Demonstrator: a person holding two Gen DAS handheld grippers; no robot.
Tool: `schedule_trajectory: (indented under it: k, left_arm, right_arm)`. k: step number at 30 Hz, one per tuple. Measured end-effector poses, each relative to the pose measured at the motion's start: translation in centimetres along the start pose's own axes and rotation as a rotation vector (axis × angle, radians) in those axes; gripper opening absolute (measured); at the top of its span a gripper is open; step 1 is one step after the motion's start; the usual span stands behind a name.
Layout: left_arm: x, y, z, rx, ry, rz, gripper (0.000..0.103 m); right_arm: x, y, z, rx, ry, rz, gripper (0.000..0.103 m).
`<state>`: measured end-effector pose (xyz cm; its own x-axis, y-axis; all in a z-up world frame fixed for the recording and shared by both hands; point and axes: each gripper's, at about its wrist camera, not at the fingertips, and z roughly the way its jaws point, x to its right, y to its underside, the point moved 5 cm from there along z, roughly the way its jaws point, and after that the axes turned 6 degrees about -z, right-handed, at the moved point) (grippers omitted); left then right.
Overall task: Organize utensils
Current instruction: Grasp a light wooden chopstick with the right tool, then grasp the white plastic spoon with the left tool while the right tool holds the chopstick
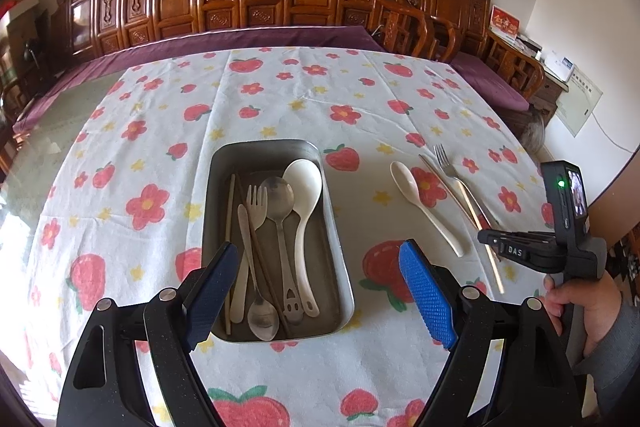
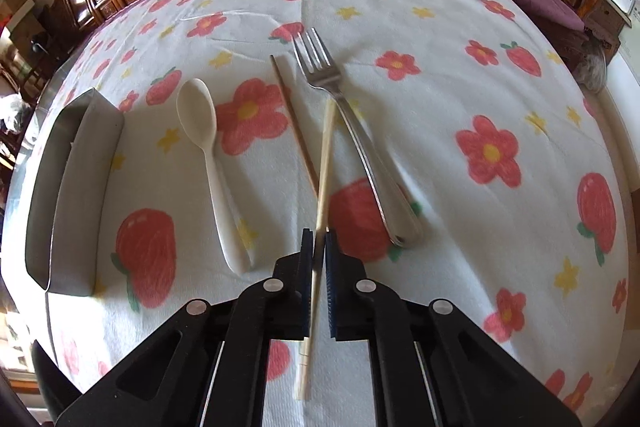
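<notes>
A table covered with a white cloth (image 1: 280, 99) printed with red strawberries and flowers. Near its middle sits a metal tray (image 1: 340, 247) holding a large white spoon (image 1: 306, 195), a metal spoon (image 1: 278, 203), a pale fork (image 1: 256, 203), another metal spoon (image 1: 262, 315) and chopsticks. The left gripper (image 1: 320, 291) hovers over the near end of the tray with its jaws spread wide and nothing between them. To the tray's right, on the cloth, lie a small white spoon (image 2: 200, 119), a dark chopstick (image 2: 294, 123) and a metal fork (image 2: 340, 107). The right gripper (image 2: 319, 247) is clenched on a pale chopstick (image 2: 326, 155), which crosses over the dark chopstick and touches the fork. A hand (image 1: 576, 307) holds this gripper's handle.
</notes>
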<state>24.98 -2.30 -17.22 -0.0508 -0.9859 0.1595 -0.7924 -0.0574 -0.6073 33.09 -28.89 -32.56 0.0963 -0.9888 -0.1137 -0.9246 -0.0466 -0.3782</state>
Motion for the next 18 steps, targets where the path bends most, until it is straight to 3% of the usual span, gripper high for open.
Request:
schedule_trajectory:
  k: [11, 18]
  left_arm:
    - [3.5, 0.2, 1.9, -0.024, -0.004, 0.049, 0.079]
    - [6.7, 0.2, 4.7, -0.056, -0.011, 0.080, 0.079]
  right_arm:
    - [1.1, 1.8, -4.6, 0.091, -0.032, -0.086, 0.006]
    - [2.8, 1.5, -5.0, 0.127, -0.055, -0.106, 0.006]
